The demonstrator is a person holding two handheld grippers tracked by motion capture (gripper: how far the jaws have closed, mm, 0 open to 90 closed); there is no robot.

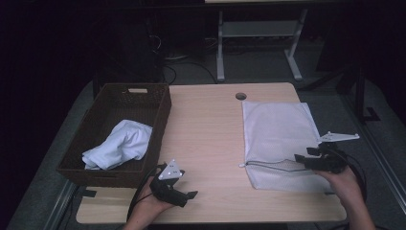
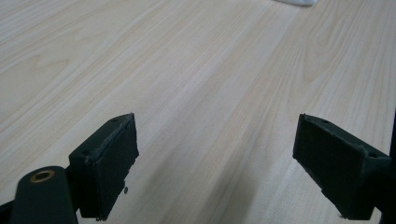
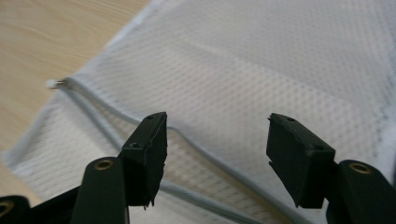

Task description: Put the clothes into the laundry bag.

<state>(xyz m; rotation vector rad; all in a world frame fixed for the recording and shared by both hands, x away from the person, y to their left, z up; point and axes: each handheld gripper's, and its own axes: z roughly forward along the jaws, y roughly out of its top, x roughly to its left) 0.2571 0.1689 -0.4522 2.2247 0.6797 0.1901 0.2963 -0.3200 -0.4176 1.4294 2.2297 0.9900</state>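
A white mesh laundry bag (image 1: 277, 139) lies flat on the right half of the wooden table (image 1: 206, 129), its zipper line (image 1: 273, 165) gaping near the front edge. My right gripper (image 1: 302, 158) hovers over the bag's front right part, open, nothing between its jaws; in the right gripper view the mesh bag (image 3: 261, 70) and zipper (image 3: 93, 100) lie below the right gripper (image 3: 217, 154). A crumpled white cloth (image 1: 119, 143) rests in the brown wicker basket (image 1: 160, 112) at the left. My left gripper (image 1: 191, 195) sits low by the table's front, open over bare wood (image 2: 201, 84).
The basket takes up the table's left side. A round cable hole (image 1: 241, 96) lies near the far edge. Bare wood stretches between basket and bag. Beyond the table stand white desk legs (image 1: 220, 48) and cables on a dark floor.
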